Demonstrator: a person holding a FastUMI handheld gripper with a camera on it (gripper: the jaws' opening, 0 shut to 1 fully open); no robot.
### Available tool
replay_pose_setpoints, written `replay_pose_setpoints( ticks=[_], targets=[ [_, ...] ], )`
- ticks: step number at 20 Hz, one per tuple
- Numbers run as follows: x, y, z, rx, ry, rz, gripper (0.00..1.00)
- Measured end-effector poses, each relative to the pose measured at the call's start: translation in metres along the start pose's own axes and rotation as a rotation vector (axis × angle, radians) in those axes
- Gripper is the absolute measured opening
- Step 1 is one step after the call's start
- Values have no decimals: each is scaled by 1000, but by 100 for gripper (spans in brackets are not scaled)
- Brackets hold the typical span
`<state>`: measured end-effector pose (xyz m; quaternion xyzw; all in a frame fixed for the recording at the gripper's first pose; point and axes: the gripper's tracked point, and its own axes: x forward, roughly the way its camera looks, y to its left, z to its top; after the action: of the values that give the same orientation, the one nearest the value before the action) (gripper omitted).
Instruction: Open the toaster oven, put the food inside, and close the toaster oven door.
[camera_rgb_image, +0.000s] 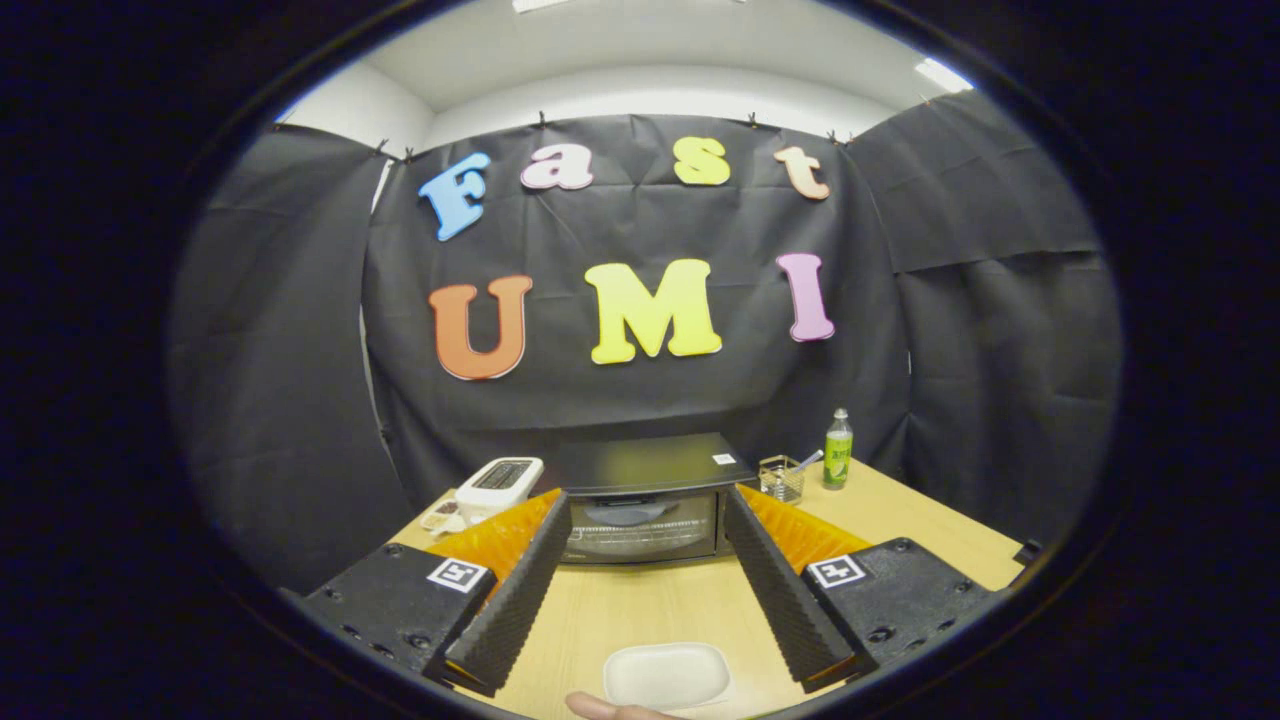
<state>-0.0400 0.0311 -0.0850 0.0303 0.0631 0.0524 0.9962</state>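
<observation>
A black toaster oven stands at the far side of the wooden table, its glass door shut, something pale dimly visible behind the glass. My gripper is open, its two ribbed black fingers spread wide with nothing between them but table and the oven beyond. A white, empty-looking dish lies on the table near me, between the finger bases. A person's fingertip shows just beside the dish's near edge.
A white pop-up toaster sits left of the oven, with a small plate of food in front of it. Right of the oven stand a clear holder and a green bottle. Black cloth walls close in behind.
</observation>
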Motion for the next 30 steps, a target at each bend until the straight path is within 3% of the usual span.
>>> replay_pose_setpoints(
  ticks=[14, 30],
  targets=[
    [-51, -60, 25, 25, -61, -16, 100],
    [-80, -46, 34, -26, -117, 43, 100]
  ],
)
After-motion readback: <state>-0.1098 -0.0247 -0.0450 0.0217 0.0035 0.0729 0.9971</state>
